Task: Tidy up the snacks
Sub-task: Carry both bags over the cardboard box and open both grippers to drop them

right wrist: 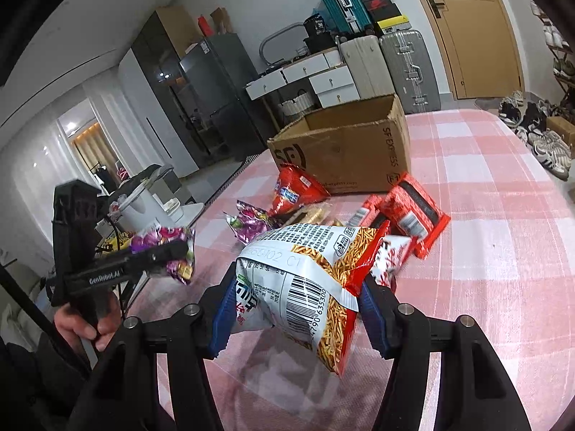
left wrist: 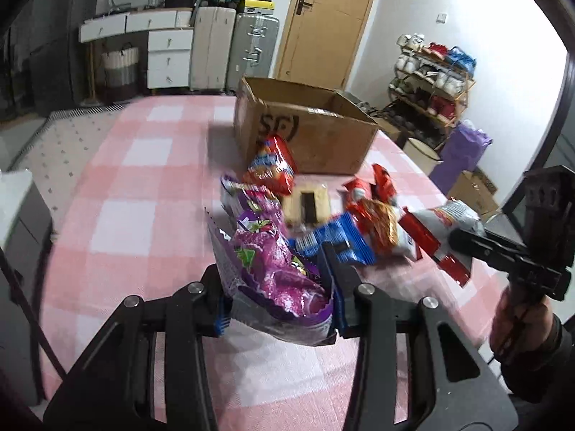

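Both grippers loaded; cardboard box (left wrist: 305, 133) ahead, open side up.

I hold the purple snack bag (left wrist: 276, 280) clamped in the left gripper (left wrist: 278, 283), and the white-and-red noodle-snack bag (right wrist: 305, 287) clamped in the right gripper (right wrist: 291, 309), both clear of the pink checked tablecloth (left wrist: 143, 186). The box lies beyond the jaws, in the upper centre of each wrist view; neither gripper looks clearly nearer (judgement only). The noodle bag's long axis hangs slanting downward. Between jaws and box sit the loose packets: a red chip bag (left wrist: 273, 165) against the box wall, a blue packet (left wrist: 334, 244), red wrappers (right wrist: 413, 215). I expect to carry over them, not through.
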{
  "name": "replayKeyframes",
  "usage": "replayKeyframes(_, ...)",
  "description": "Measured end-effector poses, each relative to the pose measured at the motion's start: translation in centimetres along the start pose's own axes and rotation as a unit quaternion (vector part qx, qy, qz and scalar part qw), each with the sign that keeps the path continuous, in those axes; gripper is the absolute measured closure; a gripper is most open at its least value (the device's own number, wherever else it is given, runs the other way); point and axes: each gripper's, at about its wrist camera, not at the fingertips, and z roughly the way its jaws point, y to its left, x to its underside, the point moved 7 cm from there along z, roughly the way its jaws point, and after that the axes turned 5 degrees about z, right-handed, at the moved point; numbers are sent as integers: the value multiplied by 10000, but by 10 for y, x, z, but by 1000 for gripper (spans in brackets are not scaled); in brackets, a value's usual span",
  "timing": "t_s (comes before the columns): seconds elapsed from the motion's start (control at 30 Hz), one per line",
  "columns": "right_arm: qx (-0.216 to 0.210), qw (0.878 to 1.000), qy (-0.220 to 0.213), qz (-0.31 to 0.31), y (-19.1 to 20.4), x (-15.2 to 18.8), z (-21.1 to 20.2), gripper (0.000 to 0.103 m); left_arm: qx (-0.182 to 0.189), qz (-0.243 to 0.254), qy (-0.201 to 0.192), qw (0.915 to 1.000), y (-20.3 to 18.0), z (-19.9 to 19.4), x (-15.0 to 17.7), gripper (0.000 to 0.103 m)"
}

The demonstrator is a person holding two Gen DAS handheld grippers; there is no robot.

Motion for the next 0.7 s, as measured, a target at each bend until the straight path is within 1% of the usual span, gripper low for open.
replayKeyframes(0.17, -31, 9997, -134, -177, 10, -19, -6, 42, -24, -80, -202, 9998, -1, -8, -31, 64)
replayKeyframes(0.43, -180, 9987, -308, -358, 19, -59, -8, 42, 5, -122, -336, 9994, -14, -7, -78, 64)
replayKeyframes(0.7, -380, 9975, -423, -416, 30, -104, -3, 42, 47, 80, -419, 9991, -28, 0, -136, 64)
